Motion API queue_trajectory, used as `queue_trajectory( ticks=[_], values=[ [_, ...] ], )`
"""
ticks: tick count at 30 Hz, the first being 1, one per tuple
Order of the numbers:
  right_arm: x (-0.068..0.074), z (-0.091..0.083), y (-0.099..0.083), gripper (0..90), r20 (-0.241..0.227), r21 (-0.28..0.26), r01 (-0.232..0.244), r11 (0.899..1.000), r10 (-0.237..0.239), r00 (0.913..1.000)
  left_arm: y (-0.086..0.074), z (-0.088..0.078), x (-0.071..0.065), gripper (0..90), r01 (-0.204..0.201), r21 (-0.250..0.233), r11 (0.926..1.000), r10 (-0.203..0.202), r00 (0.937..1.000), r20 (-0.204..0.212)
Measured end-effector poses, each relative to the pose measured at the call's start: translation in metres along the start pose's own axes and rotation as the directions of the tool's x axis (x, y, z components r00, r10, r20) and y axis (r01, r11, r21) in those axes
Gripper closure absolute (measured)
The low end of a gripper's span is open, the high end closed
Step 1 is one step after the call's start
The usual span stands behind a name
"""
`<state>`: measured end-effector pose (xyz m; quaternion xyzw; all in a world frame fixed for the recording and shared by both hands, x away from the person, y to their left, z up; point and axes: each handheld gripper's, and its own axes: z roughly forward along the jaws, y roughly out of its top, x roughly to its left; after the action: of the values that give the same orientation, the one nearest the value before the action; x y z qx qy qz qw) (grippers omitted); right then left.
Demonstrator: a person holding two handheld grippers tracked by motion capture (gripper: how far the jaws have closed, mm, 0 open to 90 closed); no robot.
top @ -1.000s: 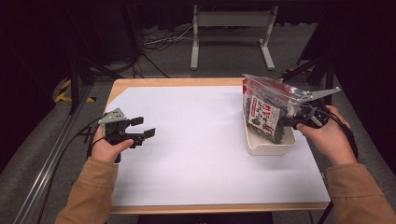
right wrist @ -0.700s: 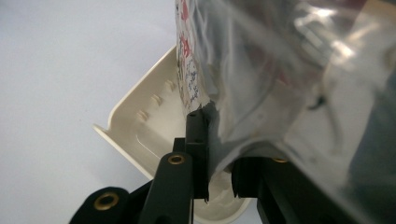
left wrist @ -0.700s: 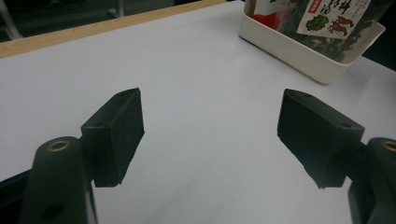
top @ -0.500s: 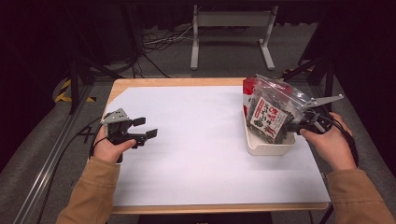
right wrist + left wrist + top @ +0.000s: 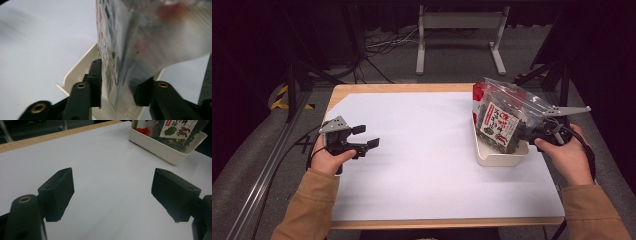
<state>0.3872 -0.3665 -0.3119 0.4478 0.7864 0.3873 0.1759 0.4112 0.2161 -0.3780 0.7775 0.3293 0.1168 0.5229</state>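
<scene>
You are setting the snack bag (image 5: 502,122) into the white tray (image 5: 502,157) at about three o'clock on the table, and your right gripper (image 5: 536,134) has just been opening, its jaws now standing a little apart on either side of the bag with the bag between them, no longer pinching it. Your left gripper (image 5: 368,137) is idling at nine o'clock, jaws wide apart around nothing. Next, I'd say, you are backing the right gripper out toward four o'clock without dragging the bag over.
</scene>
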Motion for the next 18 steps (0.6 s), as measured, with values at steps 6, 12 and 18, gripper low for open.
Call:
queue_trajectory(
  ticks=[6, 12, 18],
  values=[
    [0.004, -0.006, -0.008, 44.8, 0.004, -0.076, 0.002, 0.997, -0.002, 1.0000, -0.001, -0.008, -0.005, 17.5, -0.011, -0.008, 0.9999, 0.011, 0.9999, -0.001],
    [0.011, -0.015, -0.021, 38.1, 0.011, -0.113, 0.020, 0.993, -0.019, 0.9998, -0.001, -0.024, -0.018, 16.9, -0.053, -0.001, 0.9986, 0.053, 0.9986, 0.003],
    [0.021, -0.023, -0.034, 34.8, -0.006, -0.155, 0.036, 0.987, -0.037, 0.9993, -0.010, -0.041, -0.027, 16.2, -0.055, -0.007, 0.9985, 0.055, 0.9983, 0.017]
  ],
)
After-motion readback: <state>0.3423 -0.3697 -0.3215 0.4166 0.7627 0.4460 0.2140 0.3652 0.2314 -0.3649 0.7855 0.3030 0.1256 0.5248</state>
